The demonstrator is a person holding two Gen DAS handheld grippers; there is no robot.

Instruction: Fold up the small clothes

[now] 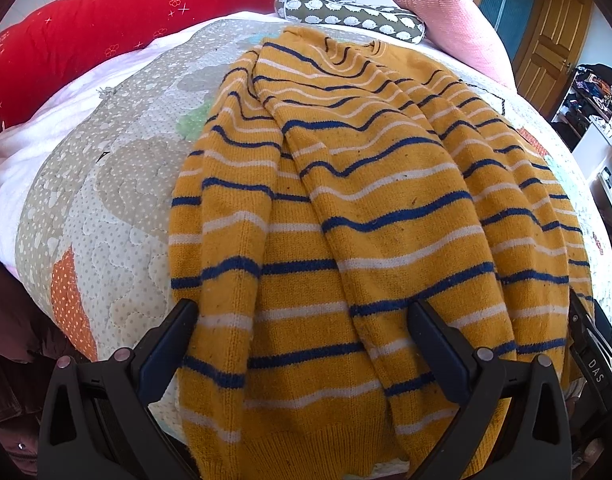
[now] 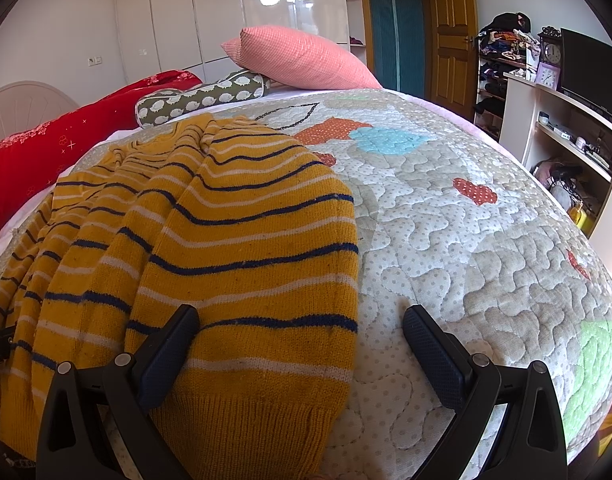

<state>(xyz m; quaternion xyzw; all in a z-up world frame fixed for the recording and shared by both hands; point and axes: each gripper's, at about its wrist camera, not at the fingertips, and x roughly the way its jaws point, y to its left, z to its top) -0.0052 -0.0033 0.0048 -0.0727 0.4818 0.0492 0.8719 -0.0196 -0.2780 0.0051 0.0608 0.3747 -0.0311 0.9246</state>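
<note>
Striped sweater lay rumpled on the quilted bed, both grippers spread wide at its hem.

The mustard sweater [image 1: 345, 208] with navy and white stripes filled the centre and right of the left wrist view, its ribbed hem toward the bottom edge and its neck toward the top, on the dotted quilt [image 1: 106, 208]. The left gripper [image 1: 302, 320] stood with jaws wide apart at the bottom of the frame, straddling the sweater's lower left part and clasping nothing. In the right wrist view the right gripper [image 2: 302, 324] was likewise spread, its left finger over the sweater's lower right edge, its right finger over bare quilt. A red bolster [image 1: 86, 36], a patterned cushion [image 1: 345, 12] and a pink pillow [image 2: 302, 60] lay along the top.
</note>
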